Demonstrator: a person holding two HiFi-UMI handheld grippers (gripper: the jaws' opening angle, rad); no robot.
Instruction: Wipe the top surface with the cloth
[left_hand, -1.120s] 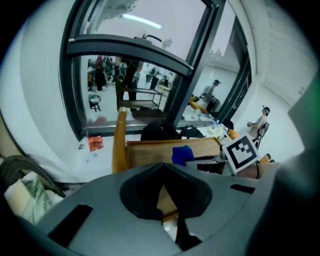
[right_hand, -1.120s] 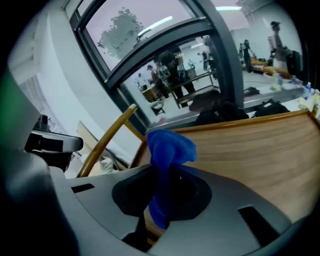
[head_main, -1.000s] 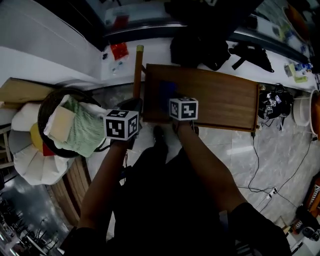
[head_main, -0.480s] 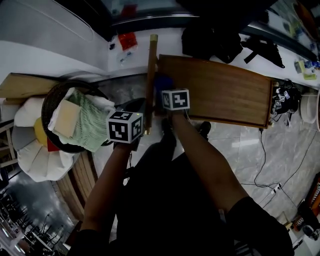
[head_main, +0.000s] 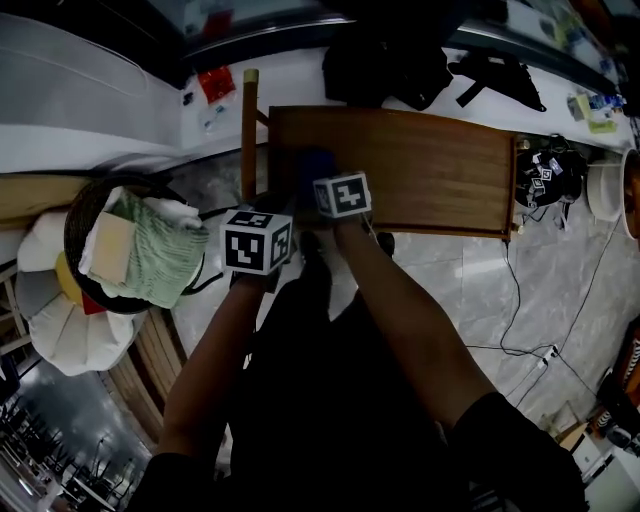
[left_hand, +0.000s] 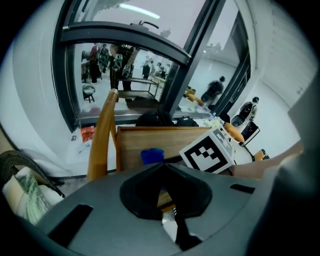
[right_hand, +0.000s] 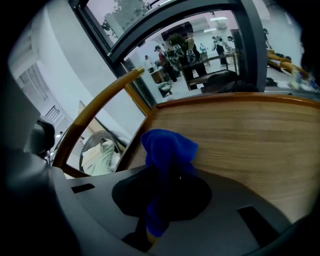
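Head view: the right claw (head_main: 322, 185) reaches over the left end of the desk (head_main: 430, 170), with the blue cloth (head_main: 310, 165) at its tip. The left claw (head_main: 262, 205) hangs just off that end.

Left gripper view: jaws together, nothing between them.

Right gripper view: jaws clamped on the bunched cloth, above the wood.

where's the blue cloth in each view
Head view: blue cloth at the left end of the wooden table top, just beyond the right gripper.
Left gripper view: centre, left of the right gripper.
Right gripper view: centre, pinched in the right gripper's jaws.
Shared landmark: the curved wooden rail at the table's left end.
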